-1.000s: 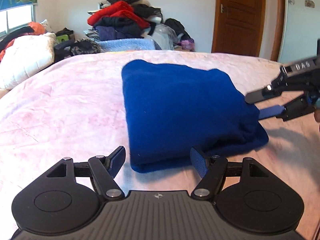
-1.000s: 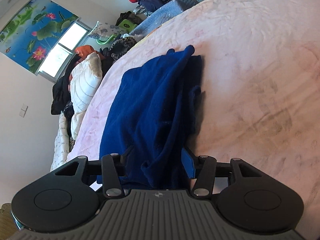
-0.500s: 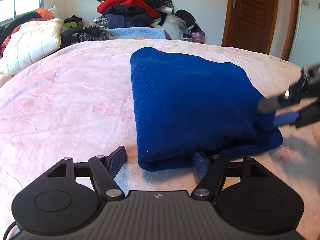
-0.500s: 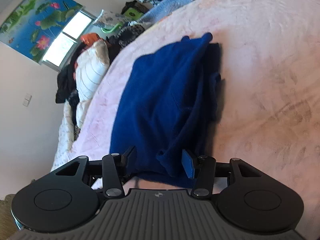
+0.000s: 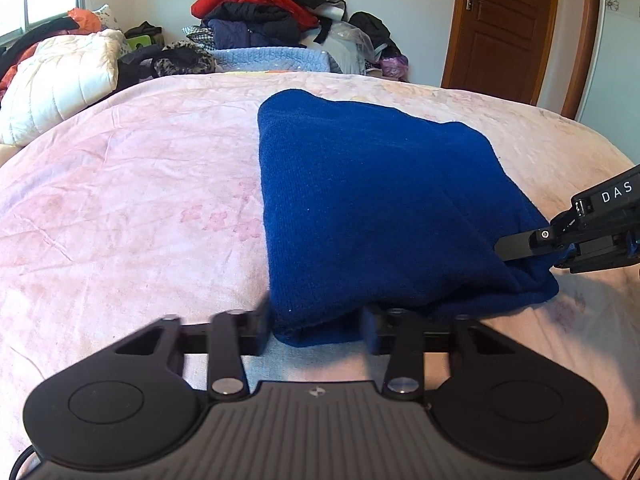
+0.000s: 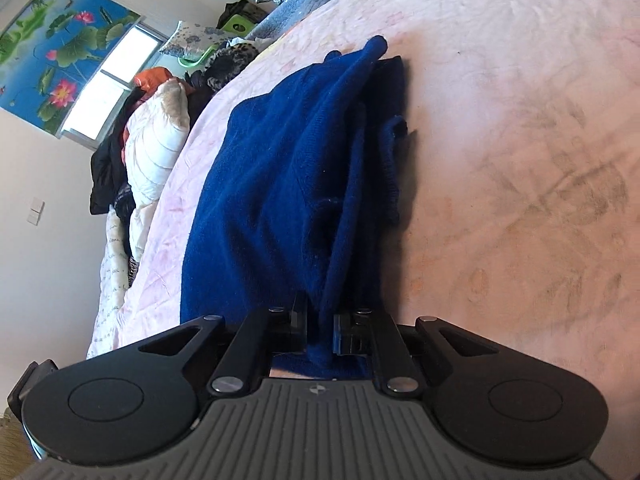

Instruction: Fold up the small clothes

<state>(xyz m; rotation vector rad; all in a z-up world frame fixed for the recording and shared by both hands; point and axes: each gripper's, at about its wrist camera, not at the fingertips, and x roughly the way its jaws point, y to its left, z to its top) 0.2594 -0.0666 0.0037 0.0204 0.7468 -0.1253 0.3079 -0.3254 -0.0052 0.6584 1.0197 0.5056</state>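
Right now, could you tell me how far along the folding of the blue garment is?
Partly done: the blue garment already lies doubled into a thick rectangle on the pink bed. In hand: the right tongs are closing on its stacked edge, fabric pinched between them; the left tongs are closing around the near corner, blurred. Left: probably one more fold, since the layers in the right wrist view look uneven.
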